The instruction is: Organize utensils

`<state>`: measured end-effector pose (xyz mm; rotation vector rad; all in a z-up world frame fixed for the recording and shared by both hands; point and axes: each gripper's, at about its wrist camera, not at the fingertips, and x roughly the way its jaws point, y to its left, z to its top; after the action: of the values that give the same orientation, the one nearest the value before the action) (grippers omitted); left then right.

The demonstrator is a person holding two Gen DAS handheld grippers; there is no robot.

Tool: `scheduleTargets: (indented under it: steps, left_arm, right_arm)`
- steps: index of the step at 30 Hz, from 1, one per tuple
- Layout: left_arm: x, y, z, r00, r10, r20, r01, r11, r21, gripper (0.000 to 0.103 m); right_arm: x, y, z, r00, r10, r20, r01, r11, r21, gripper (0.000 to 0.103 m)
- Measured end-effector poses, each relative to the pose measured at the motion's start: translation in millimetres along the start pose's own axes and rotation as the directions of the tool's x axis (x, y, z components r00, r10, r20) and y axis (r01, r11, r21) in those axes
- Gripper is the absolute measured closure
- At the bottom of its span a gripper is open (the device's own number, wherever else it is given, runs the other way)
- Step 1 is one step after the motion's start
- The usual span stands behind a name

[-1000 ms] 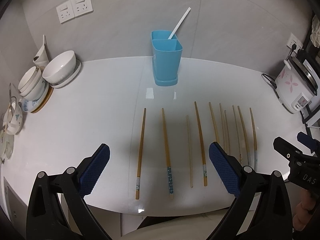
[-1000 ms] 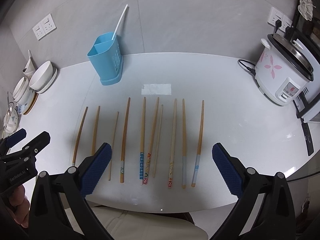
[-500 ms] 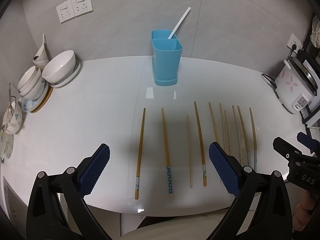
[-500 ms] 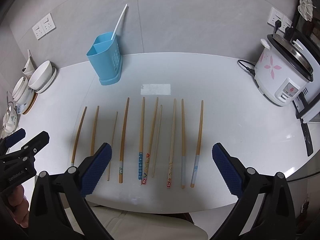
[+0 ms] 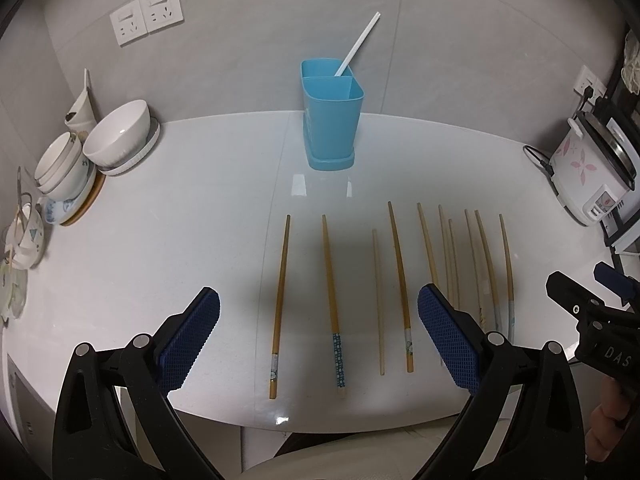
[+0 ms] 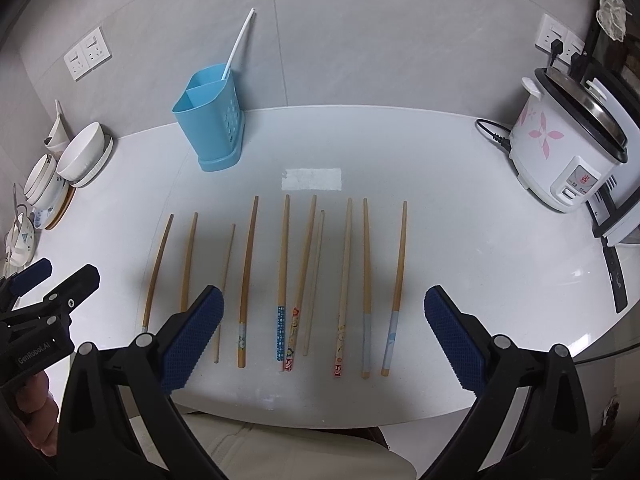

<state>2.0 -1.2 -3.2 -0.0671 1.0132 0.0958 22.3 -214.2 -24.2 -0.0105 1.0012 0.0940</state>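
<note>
Fingers come first: the left gripper (image 5: 319,336) hangs over the near edge of the white table (image 5: 160,240) with its blue pads spread wide and empty, and the right gripper (image 6: 322,334) beside it is likewise spread and holds nothing. Just beyond the pads lies the row of chopsticks (image 6: 282,276), ten by my count, handle ends toward the near rim and tips pointing away, most lying apart but two in the middle, the red-patterned chopstick (image 6: 303,276) and a pale thin chopstick (image 6: 314,280), touching or nearly so. No stick is lifted yet, so I judge the step to be the first pick. It should go best on a stick with bare table either side, such as the leftmost chopstick (image 5: 280,300) or the blue-dotted chopstick (image 5: 331,300) under the left gripper, pinched near the decorated handle so the tip swings little, jaws set across the shaft. The handle ends sit close to the table's near rim, so a nudge toward the person could roll one off. Farther on, open tabletop runs clear to the blue holder (image 5: 331,120), which stands near the wall with a white utensil (image 5: 357,45) leaning from its rear compartment; its front compartment looks empty. Stacked bowls (image 5: 116,136) at far left and the rice cooker (image 6: 572,152) at far right stand well apart from that path.
</note>
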Motion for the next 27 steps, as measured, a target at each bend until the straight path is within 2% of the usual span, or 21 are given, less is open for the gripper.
scheduleTargets:
  steps: [23,27]
  left_arm:
    - [-1,6,5,1.000,-0.011,0.007,0.011,1.000,-0.004,0.006]
    - [11,16,13,0.999,-0.034,-0.020,0.034,0.999,-0.028,0.006]
  right_arm:
    - [2,4,7,1.000,0.003,-0.002,-0.003,1.000,-0.004,0.007]
    - [11,-2,15,1.000,0.007,0.024,-0.007,1.000,0.001,0.010]
